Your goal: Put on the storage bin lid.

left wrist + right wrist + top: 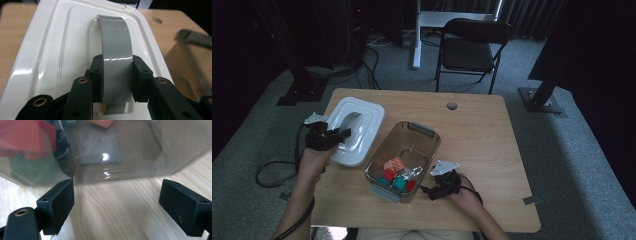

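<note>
**A:** Your left gripper point(117, 82) has its two black jaws closed on the grey arched handle point(115, 47) of the white rectangular plastic lid point(50, 55). The pads press on either side of the band near its close end, and the handle curves up and away between them.

**B:** And where does that lid sit on your table?

**A:** In the high view your left gripper point(338, 136) is over the left part of the light wooden table point(482, 130), and the lid point(362, 120) lies beneath and beyond it, just beside the clear smoky rectangular plastic bin point(422, 142). Whether the lid rests on the wood or hangs free of it, I cannot tell.

**B:** What about your other hand?

**A:** Your right gripper point(116, 205) stands wide open with nothing between its jaws, low over the wood and just short of the bin's wall point(120, 165). From above, your right gripper point(437, 189) is at the bin's near right corner.

**B:** What is in the bin?

**A:** Small coloured blocks point(395, 175), red, orange and teal, heaped at the near end. Through the wall your right gripper view shows a red block point(27, 137) and a green one point(30, 171) at its left. The bin has grey latch handles at both short ends; the far one point(422, 130) points toward the table's middle.
</note>
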`<state>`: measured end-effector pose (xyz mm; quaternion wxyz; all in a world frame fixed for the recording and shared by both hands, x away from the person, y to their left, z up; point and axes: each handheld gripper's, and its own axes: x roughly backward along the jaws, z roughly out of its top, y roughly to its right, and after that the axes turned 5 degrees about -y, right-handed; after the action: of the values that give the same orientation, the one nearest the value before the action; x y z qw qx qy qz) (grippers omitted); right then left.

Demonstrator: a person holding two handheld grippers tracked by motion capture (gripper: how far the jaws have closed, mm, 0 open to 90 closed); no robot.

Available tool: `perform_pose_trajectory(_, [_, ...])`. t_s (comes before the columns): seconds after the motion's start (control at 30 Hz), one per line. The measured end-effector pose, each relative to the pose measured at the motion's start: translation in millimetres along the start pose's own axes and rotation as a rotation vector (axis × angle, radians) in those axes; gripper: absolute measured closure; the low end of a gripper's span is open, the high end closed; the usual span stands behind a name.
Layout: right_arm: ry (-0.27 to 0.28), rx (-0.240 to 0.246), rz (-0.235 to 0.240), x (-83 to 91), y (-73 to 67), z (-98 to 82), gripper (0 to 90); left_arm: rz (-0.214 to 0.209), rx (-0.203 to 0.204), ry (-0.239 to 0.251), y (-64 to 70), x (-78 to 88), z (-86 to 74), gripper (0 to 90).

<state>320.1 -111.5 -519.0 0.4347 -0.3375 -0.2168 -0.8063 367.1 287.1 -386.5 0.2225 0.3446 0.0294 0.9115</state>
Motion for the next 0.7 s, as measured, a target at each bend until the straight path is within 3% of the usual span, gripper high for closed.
perform_pose_trajectory(0.17, [0.015, -0.008, -0.009, -13.9, -6.7, 16.5, 12.4, -0.067, -0.035, 0.007, 11.6, 13.6, 12.5, 68.0])
perform_pose_trajectory(0.43, [0.025, -0.036, 0.008, -31.5, -9.7, 33.1, 12.2, -0.134, -0.12, -0.025, 40.2, 8.0, 13.3, 68.0])
perform_pose_trajectory(0.53, [0.023, -0.062, 0.021, -36.2, -9.8, 37.0, 12.2, -0.14, -0.128, -0.029, 43.3, 6.6, 13.4, 68.0])
perform_pose_trajectory(0.57, [0.022, -0.066, 0.018, -41.2, -10.4, 42.9, 12.2, -0.161, -0.15, -0.043, 53.5, 2.1, 12.9, 68.0])
perform_pose_trajectory(0.7, [0.031, -0.072, 0.019, -45.6, -9.1, 50.0, 12.2, -0.157, -0.181, -0.058, 61.5, -2.2, 11.7, 68.0])
